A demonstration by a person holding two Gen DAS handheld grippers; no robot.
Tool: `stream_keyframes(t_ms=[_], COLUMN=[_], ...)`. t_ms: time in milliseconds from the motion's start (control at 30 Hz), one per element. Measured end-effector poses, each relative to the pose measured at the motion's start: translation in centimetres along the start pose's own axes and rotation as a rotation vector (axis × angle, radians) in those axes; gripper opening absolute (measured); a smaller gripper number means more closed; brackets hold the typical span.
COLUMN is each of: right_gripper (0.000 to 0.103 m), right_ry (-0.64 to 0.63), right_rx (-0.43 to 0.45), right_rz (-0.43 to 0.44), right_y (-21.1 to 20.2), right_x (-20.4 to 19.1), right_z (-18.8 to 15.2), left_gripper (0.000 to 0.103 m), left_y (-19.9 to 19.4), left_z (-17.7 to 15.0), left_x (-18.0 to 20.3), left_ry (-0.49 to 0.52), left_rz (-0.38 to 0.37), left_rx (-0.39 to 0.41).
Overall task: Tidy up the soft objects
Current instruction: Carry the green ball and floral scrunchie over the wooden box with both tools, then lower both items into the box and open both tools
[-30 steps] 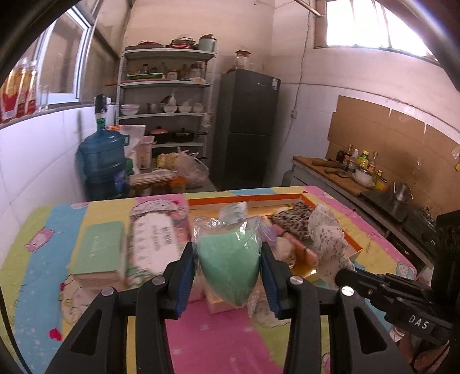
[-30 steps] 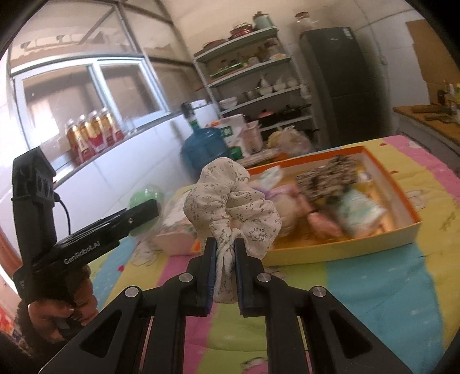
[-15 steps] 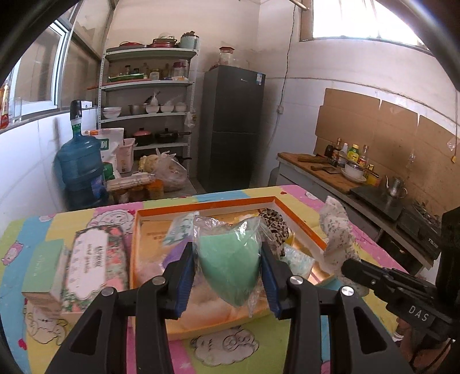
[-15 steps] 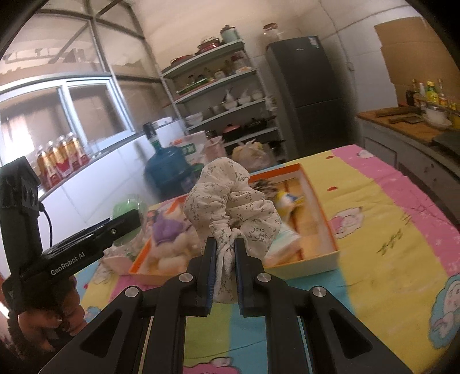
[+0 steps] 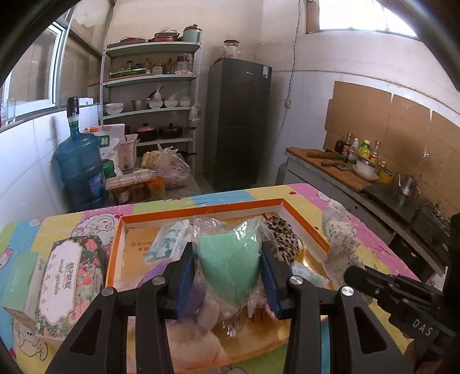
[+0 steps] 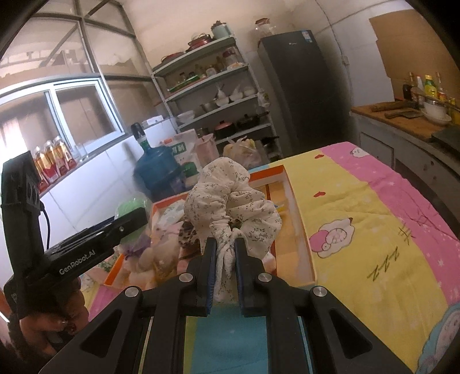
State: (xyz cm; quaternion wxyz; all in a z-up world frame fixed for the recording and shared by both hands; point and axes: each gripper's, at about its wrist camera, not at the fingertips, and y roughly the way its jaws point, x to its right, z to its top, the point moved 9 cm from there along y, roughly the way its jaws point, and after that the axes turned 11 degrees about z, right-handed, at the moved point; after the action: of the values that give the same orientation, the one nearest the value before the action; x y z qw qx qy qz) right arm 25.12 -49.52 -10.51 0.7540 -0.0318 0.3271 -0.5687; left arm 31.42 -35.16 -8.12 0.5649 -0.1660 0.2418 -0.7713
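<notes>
the left gripper (image 5: pixel 230 269) is clamped on a mint-green sponge wrapped in clear plastic (image 5: pixel 228 267), held above the shallow orange-rimmed cardboard tray (image 5: pixel 201 208) beneath and ahead of it. the right gripper (image 6: pixel 225 256) pinches a white floral fabric scrunchie (image 6: pixel 230 201), raised just right of that tray's edge.

Daylight fills a kitchen, glaring white through a high window (image 5: pixel 365 14) at the upper right of the left view. Both fisheye views curve straight lines and darken to black at the corners. Distant shelves look slightly soft.
</notes>
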Motion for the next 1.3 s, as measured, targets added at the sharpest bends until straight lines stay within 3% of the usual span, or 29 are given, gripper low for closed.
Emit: stream_keyframes(t_ms=[600, 967, 1167, 1300], right_gripper=[0.015, 0.033, 0.047, 0.05], right_ry=[-0.021, -0.033, -0.033, -0.03], right_rx=[-0.086, -0.096, -0.079, -0.069], right_rz=[-0.051, -0.086, -0.108, -0.116], right_y=[5.0, 5.6, 5.1, 4.6], right_x=[2.2, 2.1, 2.0, 2.0], right_z=[0.3, -0.2, -0.1, -0.1], left_gripper=[0.043, 0.047, 0.062, 0.081], left_y=[6.1, 7.2, 6.9, 6.3], left_z=[-1.0, -1.5, -1.3, -1.0], left_x=[0.3, -0.3, -0.2, -0.1], left_ry=[-0.03, -0.08, -0.078, -0.076], left_rz=[0.051, -0.005, -0.023, -0.014], left_rx=[-0.072, -0.09, -0.078, -0.049])
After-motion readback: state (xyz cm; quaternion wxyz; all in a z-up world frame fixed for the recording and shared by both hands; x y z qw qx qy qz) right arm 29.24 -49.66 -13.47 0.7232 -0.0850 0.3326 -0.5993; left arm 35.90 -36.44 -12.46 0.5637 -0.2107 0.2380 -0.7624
